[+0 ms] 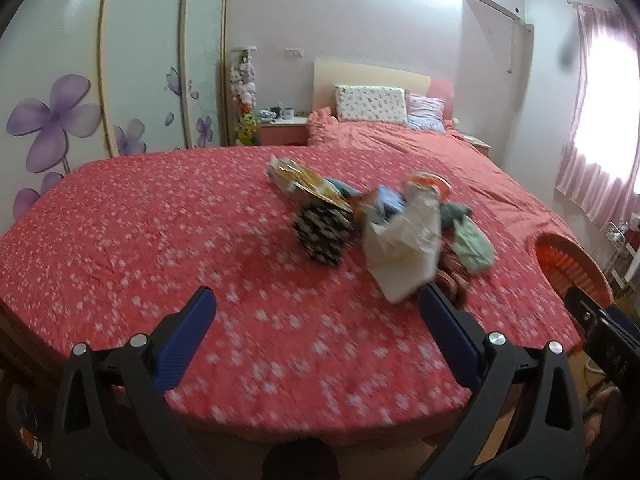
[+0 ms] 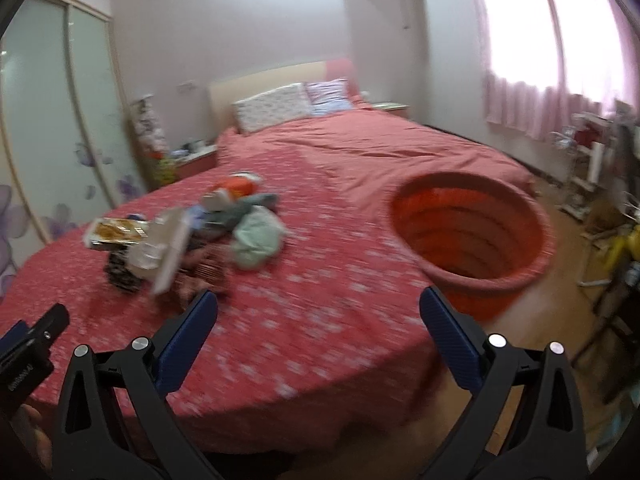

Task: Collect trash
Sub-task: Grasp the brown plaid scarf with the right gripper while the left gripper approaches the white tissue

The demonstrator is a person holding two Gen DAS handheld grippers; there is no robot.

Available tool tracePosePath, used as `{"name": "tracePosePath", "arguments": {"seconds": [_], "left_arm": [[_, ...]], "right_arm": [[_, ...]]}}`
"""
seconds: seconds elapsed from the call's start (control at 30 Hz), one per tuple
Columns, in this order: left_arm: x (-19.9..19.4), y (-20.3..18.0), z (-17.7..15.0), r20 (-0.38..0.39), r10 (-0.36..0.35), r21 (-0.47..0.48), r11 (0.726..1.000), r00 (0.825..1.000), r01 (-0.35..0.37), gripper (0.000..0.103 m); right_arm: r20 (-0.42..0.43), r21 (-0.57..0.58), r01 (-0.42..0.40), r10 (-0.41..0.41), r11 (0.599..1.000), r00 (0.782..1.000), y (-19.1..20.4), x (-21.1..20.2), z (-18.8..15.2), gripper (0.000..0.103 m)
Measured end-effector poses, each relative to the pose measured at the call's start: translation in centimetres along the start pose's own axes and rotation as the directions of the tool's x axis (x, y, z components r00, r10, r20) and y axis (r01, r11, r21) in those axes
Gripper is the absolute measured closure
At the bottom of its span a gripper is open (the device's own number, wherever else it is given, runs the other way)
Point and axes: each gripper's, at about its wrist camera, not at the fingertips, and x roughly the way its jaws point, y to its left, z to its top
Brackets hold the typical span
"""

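Spreading wide at the bottom of the left wrist view, the left tool [image 1: 316, 312] has its blue pads apart with nothing between them, only the red floral bedspread [image 1: 160, 248] beneath. Just above its right pad lies the pile of trash: a crumpled white plastic bag [image 1: 404, 248] nearest, a black-and-white patterned packet [image 1: 322, 236] to its left, a yellow snack wrapper [image 1: 304, 182] behind that, a pale green cloth-like piece [image 1: 474, 246] to the right, and an orange-lidded cup [image 1: 430, 182] at the back. At the right edge of the frame stands an orange basket [image 1: 572, 264], partly hidden by the other tool's black body.

In the right wrist view the right tool [image 2: 318, 312] is also open and empty-handed, its pads over the bedspread [image 2: 320, 340]. The trash pile sits in the left middle of the frame, the white bag [image 2: 168, 248] just above the left pad, the snack wrapper [image 2: 116, 232] further left and the green piece [image 2: 256, 240] to the right. The orange basket [image 2: 472, 236] stands at the right, beside the bed's edge and well apart from the pile, its inside blurred. Pillows [image 2: 276, 106] lie at the headboard in the upper middle.
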Motion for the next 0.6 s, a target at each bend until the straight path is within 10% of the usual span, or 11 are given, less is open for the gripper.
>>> {"name": "tracePosePath", "arguments": {"seconds": [0.3, 0.6], "left_arm": [[1.9, 3.1, 0.7, -0.011, 0.010, -0.036, 0.999, 1.000, -0.010, 0.004], [3.6, 4.6, 0.1, -0.044, -0.032, -0.063, 0.998, 0.999, 0.029, 0.005]], "right_arm": [[-0.157, -0.061, -0.133, 0.122, 0.989, 0.980, 5.3, 7.0, -0.1, 0.051], [-0.268, -0.077, -0.135, 0.110, 0.988, 0.957, 7.1, 11.4, -0.6, 0.072]]}}
